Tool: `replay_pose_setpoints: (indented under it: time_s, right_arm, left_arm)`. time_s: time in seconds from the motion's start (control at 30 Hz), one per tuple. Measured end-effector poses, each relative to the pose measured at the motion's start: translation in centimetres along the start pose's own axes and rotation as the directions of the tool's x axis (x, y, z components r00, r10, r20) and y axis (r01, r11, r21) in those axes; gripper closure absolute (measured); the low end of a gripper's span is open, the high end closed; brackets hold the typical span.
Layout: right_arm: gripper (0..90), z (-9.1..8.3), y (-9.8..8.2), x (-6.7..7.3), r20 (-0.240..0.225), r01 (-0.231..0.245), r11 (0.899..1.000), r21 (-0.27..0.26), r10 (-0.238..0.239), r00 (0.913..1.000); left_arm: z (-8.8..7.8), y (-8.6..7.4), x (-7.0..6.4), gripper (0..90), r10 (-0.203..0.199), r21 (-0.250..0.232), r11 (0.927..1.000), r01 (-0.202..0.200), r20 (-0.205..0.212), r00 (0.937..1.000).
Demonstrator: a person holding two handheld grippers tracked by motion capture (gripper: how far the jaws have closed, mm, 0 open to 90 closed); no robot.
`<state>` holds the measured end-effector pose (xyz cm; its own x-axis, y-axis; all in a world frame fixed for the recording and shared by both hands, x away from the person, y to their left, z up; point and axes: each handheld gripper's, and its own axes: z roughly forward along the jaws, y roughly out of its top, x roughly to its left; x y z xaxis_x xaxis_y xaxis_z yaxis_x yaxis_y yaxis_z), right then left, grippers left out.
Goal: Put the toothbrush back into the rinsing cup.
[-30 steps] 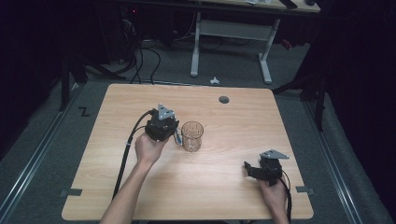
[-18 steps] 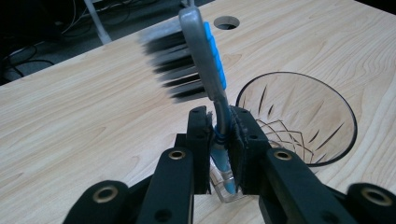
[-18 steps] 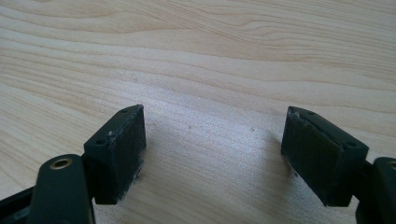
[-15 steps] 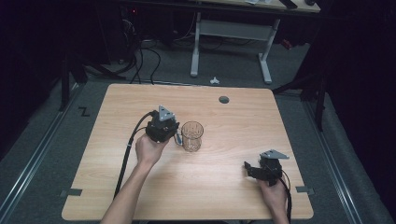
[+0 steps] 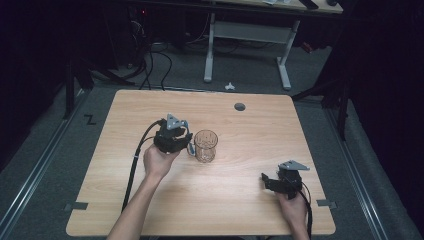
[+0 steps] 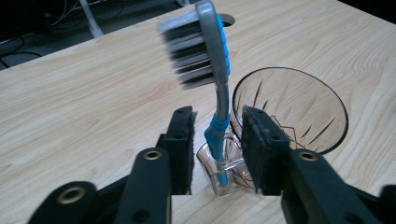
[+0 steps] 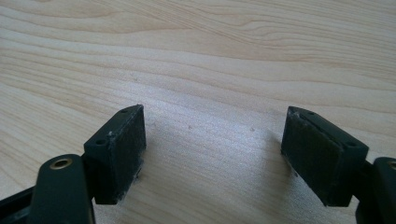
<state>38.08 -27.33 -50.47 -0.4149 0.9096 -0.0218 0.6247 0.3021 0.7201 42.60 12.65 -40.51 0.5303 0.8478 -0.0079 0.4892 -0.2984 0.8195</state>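
The left gripper (image 5: 189, 145) is held over the middle of the wooden table (image 5: 125, 125), right beside a clear glass cup (image 5: 206, 145). In the left gripper view, a toothbrush (image 6: 215, 84) stands up between the two black fingers (image 6: 183, 140). Its long side runs up and down, leaning a little. The bristle head is at the top, and the bristles face to the left in that view. The blue and grey handle goes down to the bottom, where its tip sits by the foot of the glass cup. I cannot tell if the tip is inside the cup or just next to it.

The left gripper's fingers have just been opening. There is a gap on each side of the toothbrush handle, so the fingers have let go and are not squeezing it. The cup's round rim is just past the finger on the right in that view.

The right gripper (image 5: 267, 181) is near the front right corner of the table, well apart from the cup. Its fingers (image 7: 119, 149) are spread wide with nothing in between, just bare wood below them.
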Motion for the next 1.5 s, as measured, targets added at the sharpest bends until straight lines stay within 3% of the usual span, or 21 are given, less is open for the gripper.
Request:
replay_pose_setpoints:
  time_s: [0.17, 0.6, 1.5]
  right_arm:
    - [22.1, 0.0, 0.0, 0.0, 0.0, 0.0, 1.0, 0.0, 0.0, 1.0]
    - [22.1, 0.0, 0.0, 0.0, 0.0, 0.0, 1.0, 0.0, 0.0, 1.0]
    - [22.1, 0.0, 0.0, 0.0, 0.0, 0.0, 1.0, 0.0, 0.0, 1.0]
  left_arm:
    - [-0.7, -0.3, 0.4, 57.1, -0.02, -0.004, 0.9998, 0.02, 0.001, 0.9998]
    - [-1.9, -1.8, 1.3, 54.1, -0.068, -0.02, 0.9975, 0.068, 0.003, 0.9977]
    - [-3.7, -3.9, 1.2, 52.5, -0.088, -0.036, 0.9954, 0.089, 0.007, 0.9961]
